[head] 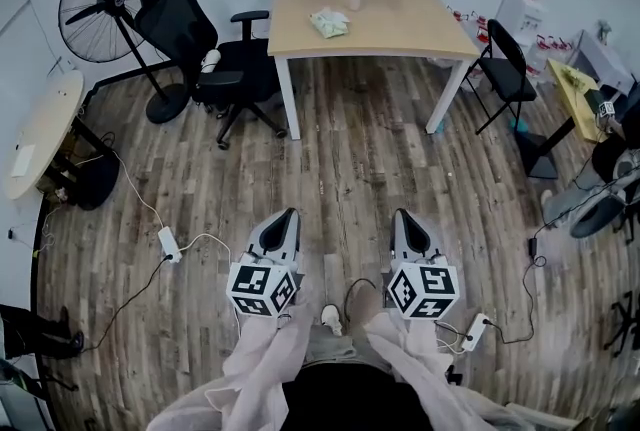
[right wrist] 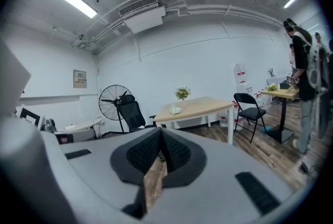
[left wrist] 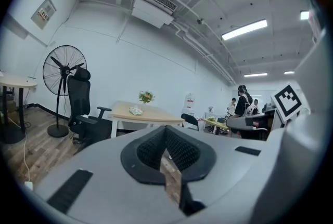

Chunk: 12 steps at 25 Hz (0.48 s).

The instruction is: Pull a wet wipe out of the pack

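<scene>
Left gripper (head: 287, 216) and right gripper (head: 402, 216): jaws closed, empty, well apart from the table (head: 410, 31). Wet wipe pack (head: 329, 22) lies on it.

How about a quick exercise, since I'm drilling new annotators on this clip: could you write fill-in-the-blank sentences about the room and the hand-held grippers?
1. The wet wipe pack lies on the table beside a vase of ____.
2. The left hand-held gripper and the right hand-held gripper both have their jaws ____, with nothing between them.
3. In the head view, the black office chair stands right next to a pedestal ____.

Missing words: flowers; shut; fan.
</scene>
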Available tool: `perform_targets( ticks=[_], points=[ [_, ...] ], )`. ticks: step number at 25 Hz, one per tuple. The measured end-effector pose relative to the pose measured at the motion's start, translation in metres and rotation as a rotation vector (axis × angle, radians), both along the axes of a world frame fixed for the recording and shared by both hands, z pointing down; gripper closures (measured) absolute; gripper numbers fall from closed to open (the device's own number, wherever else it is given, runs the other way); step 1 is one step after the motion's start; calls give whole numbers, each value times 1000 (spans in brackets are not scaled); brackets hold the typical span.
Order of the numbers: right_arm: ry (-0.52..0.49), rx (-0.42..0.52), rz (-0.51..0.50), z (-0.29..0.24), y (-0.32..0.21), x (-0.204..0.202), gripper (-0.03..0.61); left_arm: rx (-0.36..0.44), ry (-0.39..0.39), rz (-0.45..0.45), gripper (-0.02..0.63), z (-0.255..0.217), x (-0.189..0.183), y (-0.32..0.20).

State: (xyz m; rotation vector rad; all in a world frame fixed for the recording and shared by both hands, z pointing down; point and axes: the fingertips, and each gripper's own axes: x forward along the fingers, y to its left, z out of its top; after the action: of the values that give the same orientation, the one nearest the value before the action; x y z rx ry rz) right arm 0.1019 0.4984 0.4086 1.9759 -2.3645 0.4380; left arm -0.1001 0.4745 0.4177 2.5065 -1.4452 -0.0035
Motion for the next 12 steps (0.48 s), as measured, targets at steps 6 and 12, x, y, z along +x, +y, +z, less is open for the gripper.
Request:
perform_targets(
  ticks=[6, 12],
  points=[
    [-11, 0, 0, 5, 9, -2, 568, -13, -6, -3, 603, 9, -3, 10],
    [-23, -7, 11, 3, 8, -1, 568, -24, -5, 7, 603, 10, -1, 8]
  ],
)
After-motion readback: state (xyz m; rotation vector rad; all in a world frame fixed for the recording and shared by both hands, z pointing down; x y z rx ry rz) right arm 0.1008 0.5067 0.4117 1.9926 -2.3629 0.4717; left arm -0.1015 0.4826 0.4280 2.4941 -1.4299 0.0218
